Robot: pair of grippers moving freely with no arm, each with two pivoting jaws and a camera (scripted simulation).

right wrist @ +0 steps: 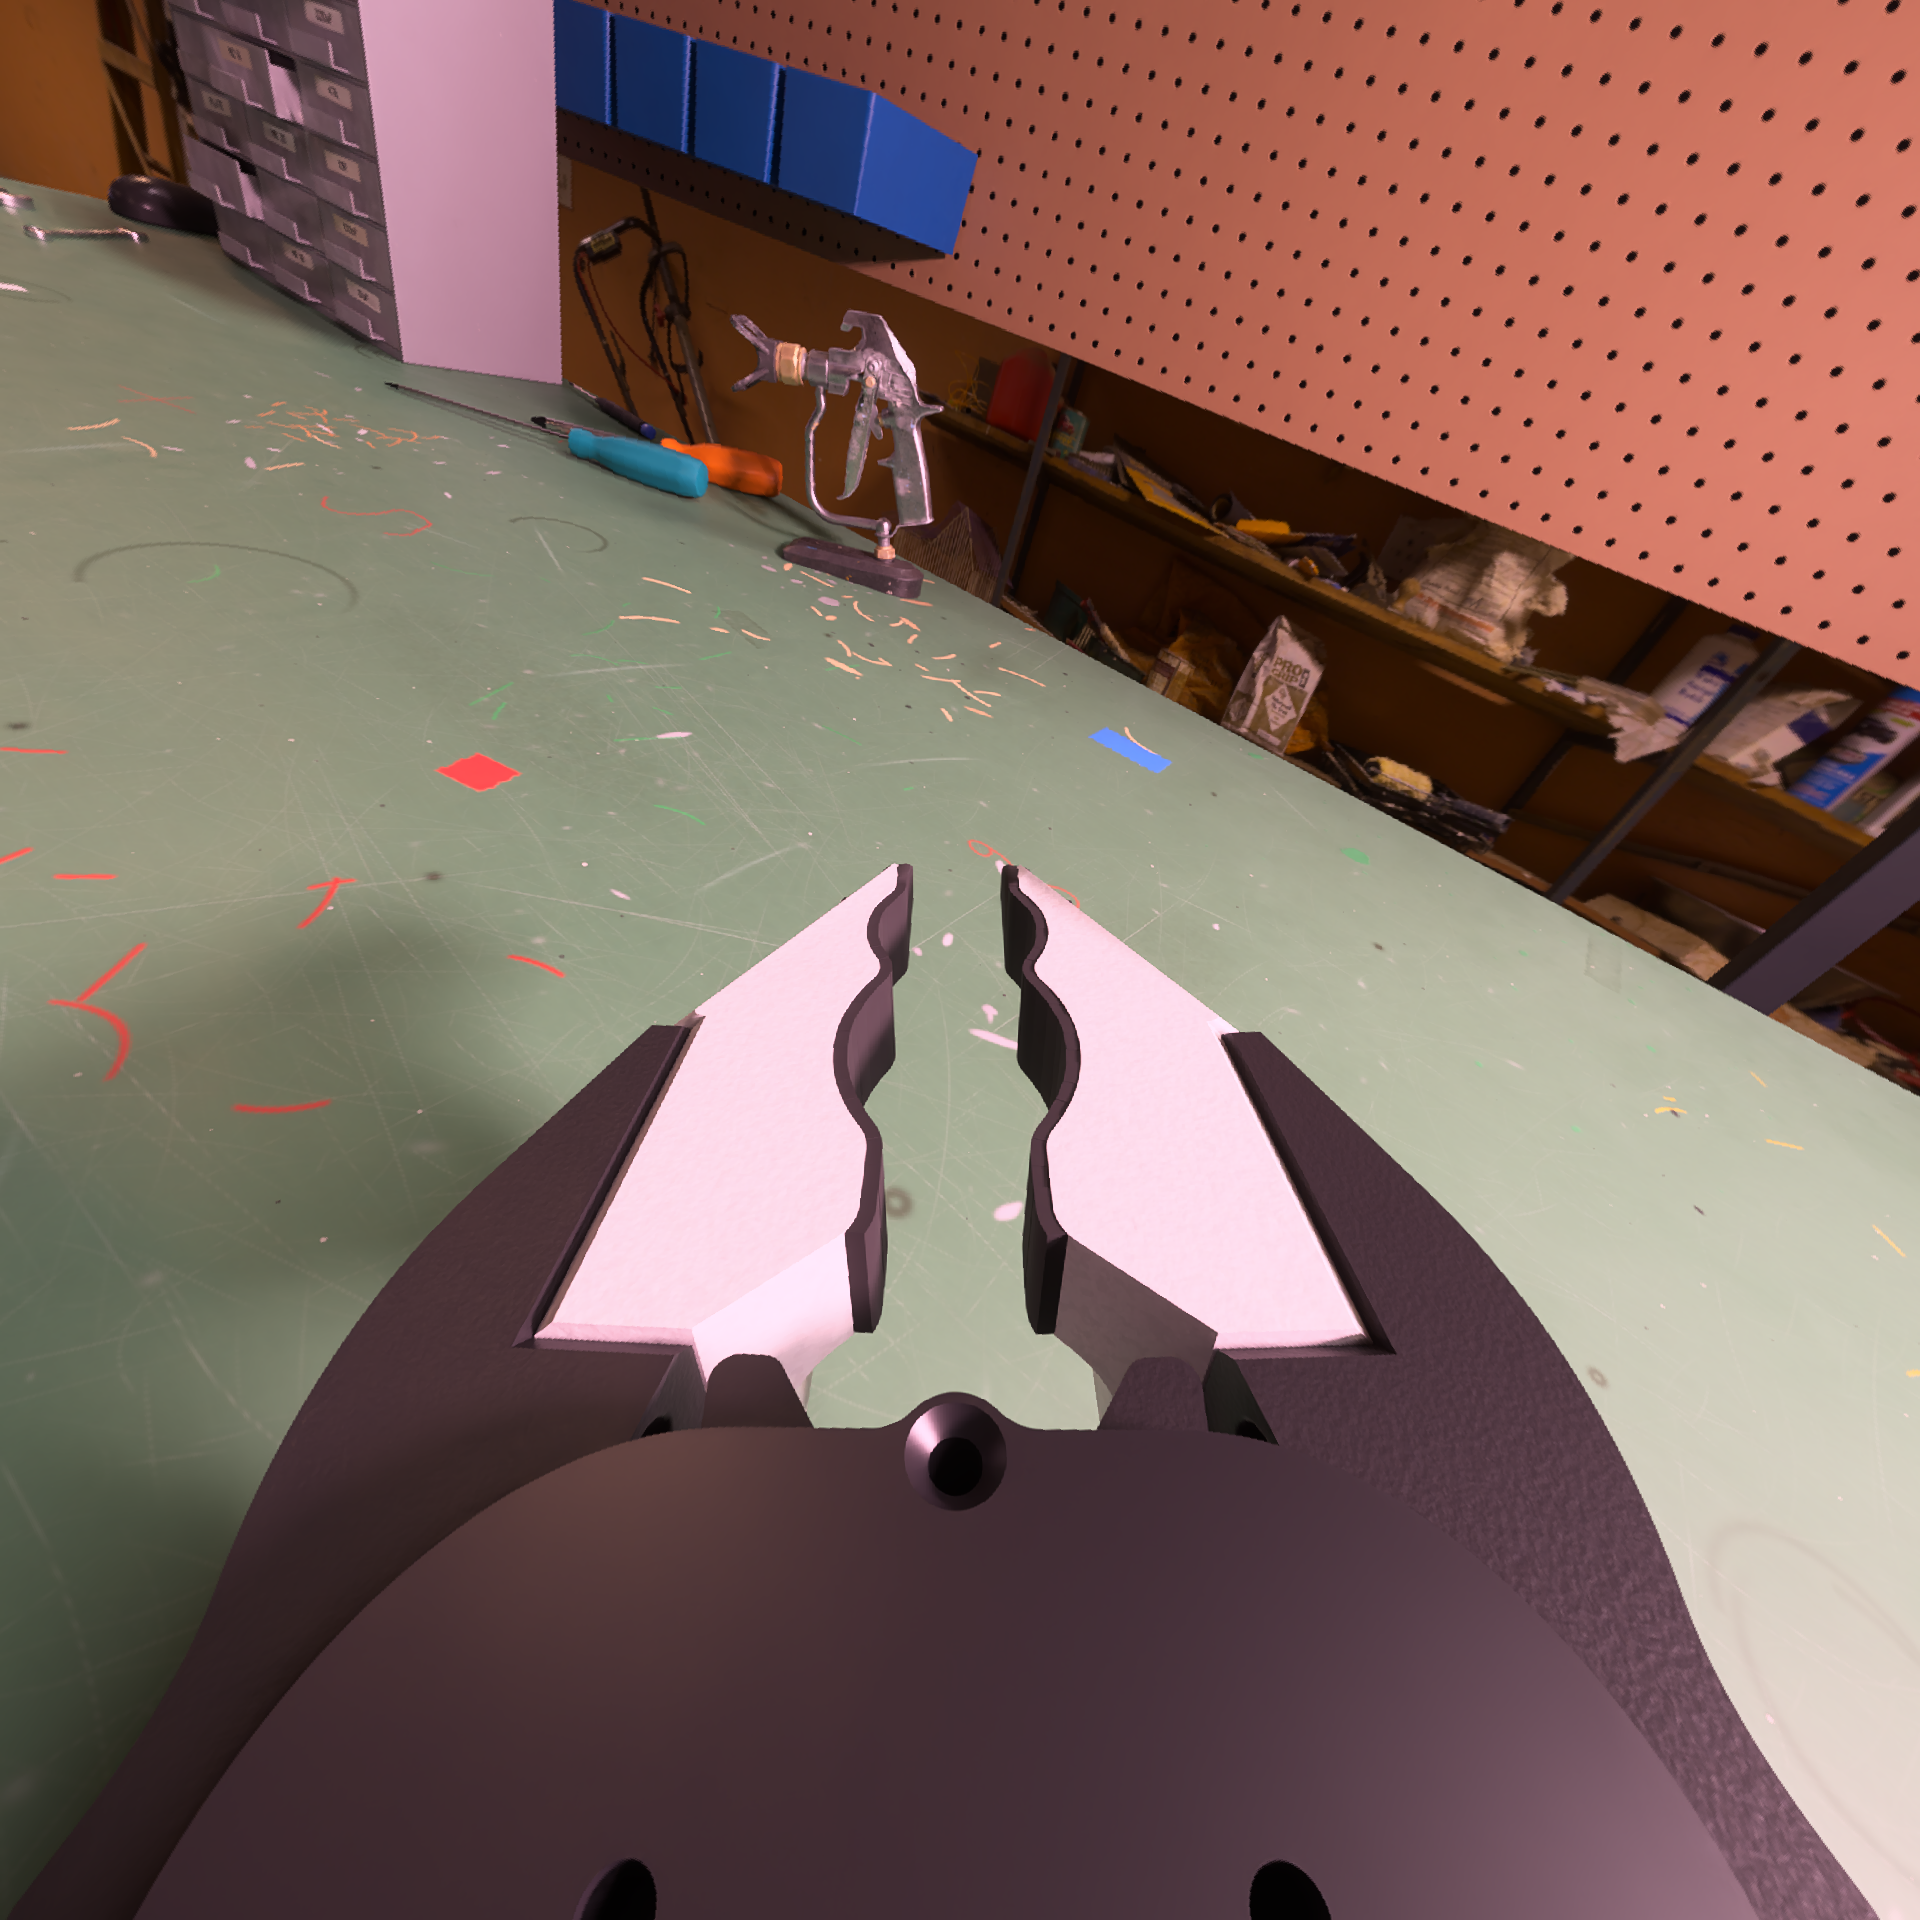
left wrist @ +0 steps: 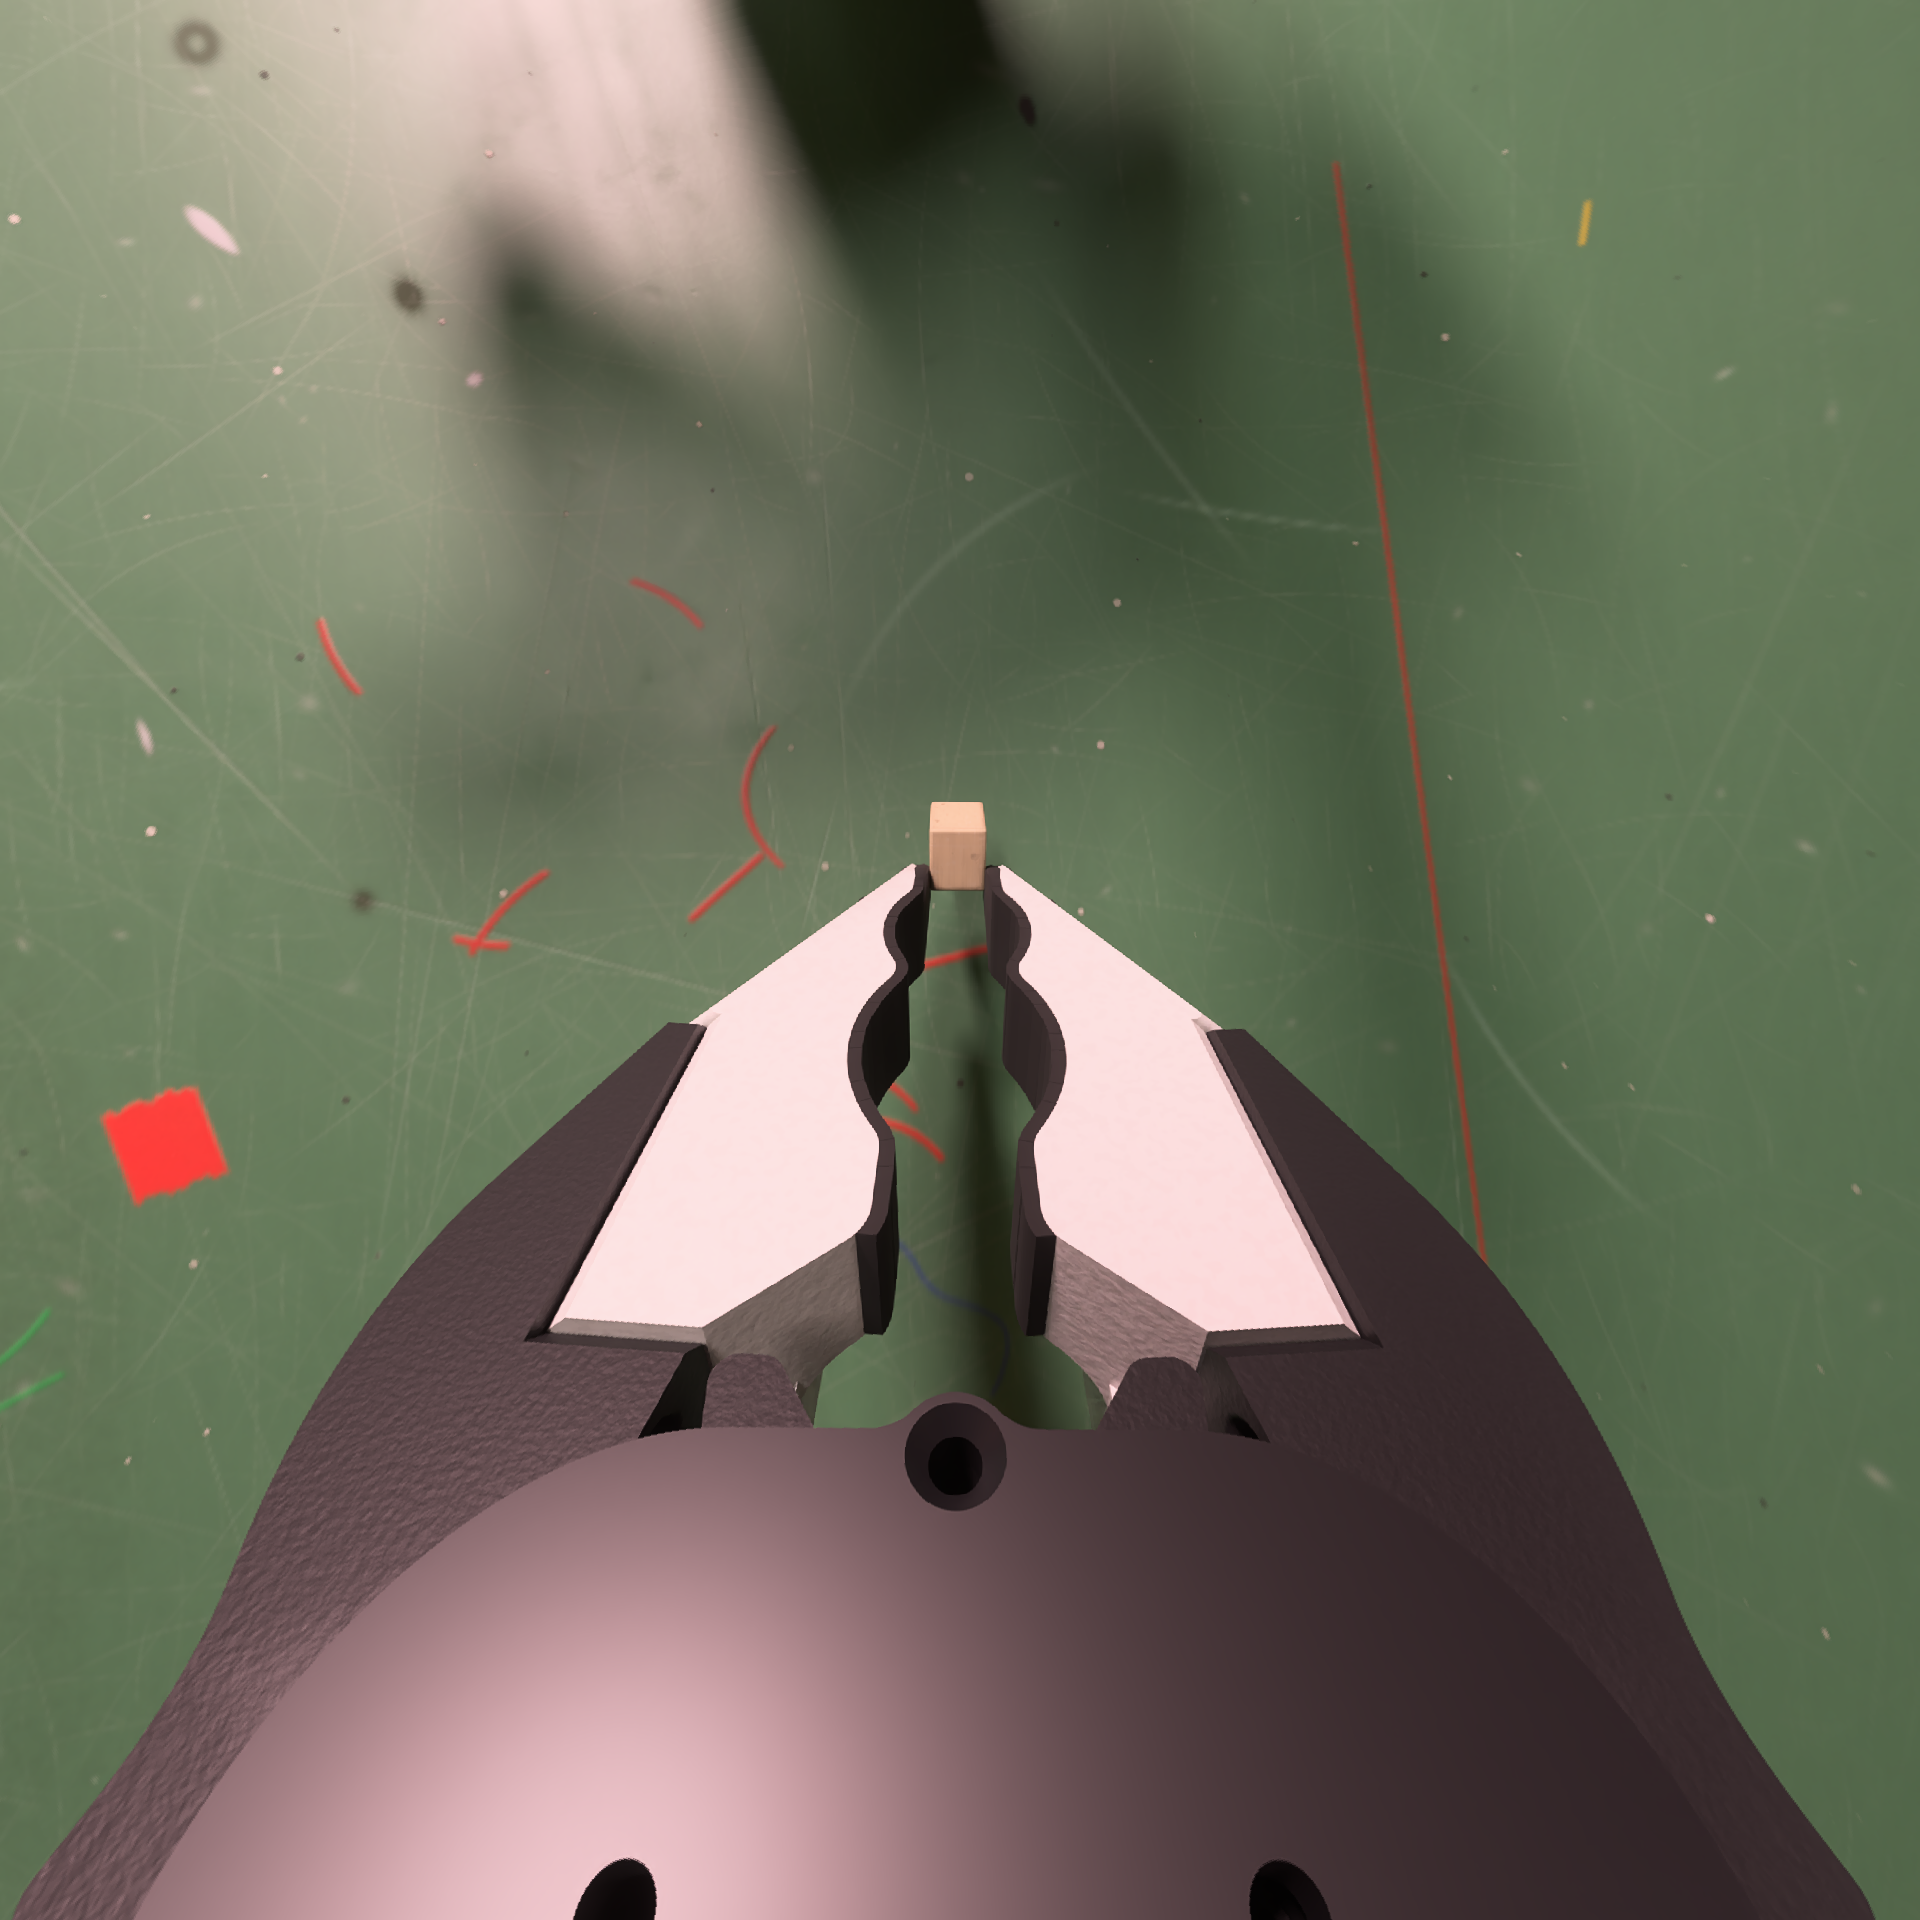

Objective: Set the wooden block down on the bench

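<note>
A small pale wooden block (left wrist: 957,844) sits pinched between the very tips of my left gripper (left wrist: 957,879), sticking out past them. The left gripper looks straight down on the green bench (left wrist: 1195,644) from well above it, and its blurred shadow falls far ahead. My right gripper (right wrist: 956,881) is open by a narrow gap and empty. It hovers low over the same green bench (right wrist: 416,644), which is scratched and littered with wire scraps. The block does not show in the right wrist view.
A red square patch (left wrist: 164,1143) lies on the bench, and also shows in the right wrist view (right wrist: 478,772). Farther off are a spray gun on a stand (right wrist: 868,426), a teal screwdriver (right wrist: 639,464), an orange screwdriver (right wrist: 732,468), a drawer cabinet (right wrist: 301,156) and a pegboard (right wrist: 1455,260). The bench edge (right wrist: 1351,790) runs diagonally at right.
</note>
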